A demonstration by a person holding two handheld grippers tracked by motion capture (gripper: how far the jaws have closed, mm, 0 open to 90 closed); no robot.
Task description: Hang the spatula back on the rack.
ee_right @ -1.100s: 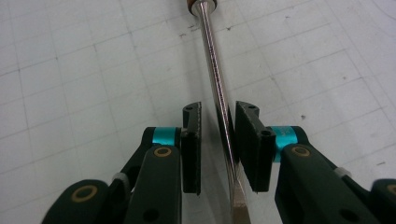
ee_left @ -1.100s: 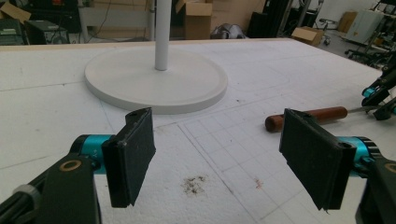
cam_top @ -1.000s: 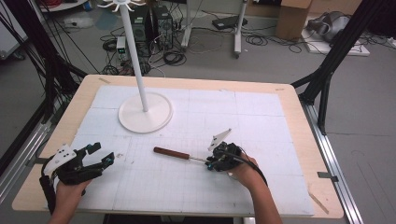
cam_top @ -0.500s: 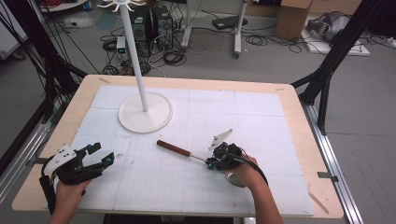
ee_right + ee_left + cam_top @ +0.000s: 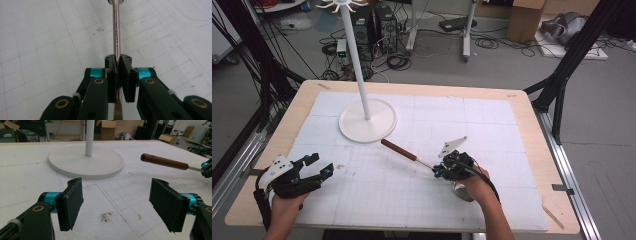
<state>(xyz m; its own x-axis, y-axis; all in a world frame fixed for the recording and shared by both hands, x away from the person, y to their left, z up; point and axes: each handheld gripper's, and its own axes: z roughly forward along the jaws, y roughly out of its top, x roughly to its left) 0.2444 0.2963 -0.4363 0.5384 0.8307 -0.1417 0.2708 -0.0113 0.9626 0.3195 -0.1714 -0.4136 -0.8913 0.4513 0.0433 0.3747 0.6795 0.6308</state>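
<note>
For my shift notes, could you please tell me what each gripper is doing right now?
Left gripper: open, nothing between its jaws.
Right gripper: just closed on the wooden-handled tool by its metal shaft.

- White stand (image 5: 367,120): round base and tall pole, upper left of the table.
- Cardboard box (image 5: 524,20) on the floor, top right of the frame.
- Computer towers (image 5: 377,22) and cables, top centre-left.

Stand (image 5: 367,120) at table's (image 5: 532,120) far left; utensil (image 5: 399,150) just right, nearer
</note>
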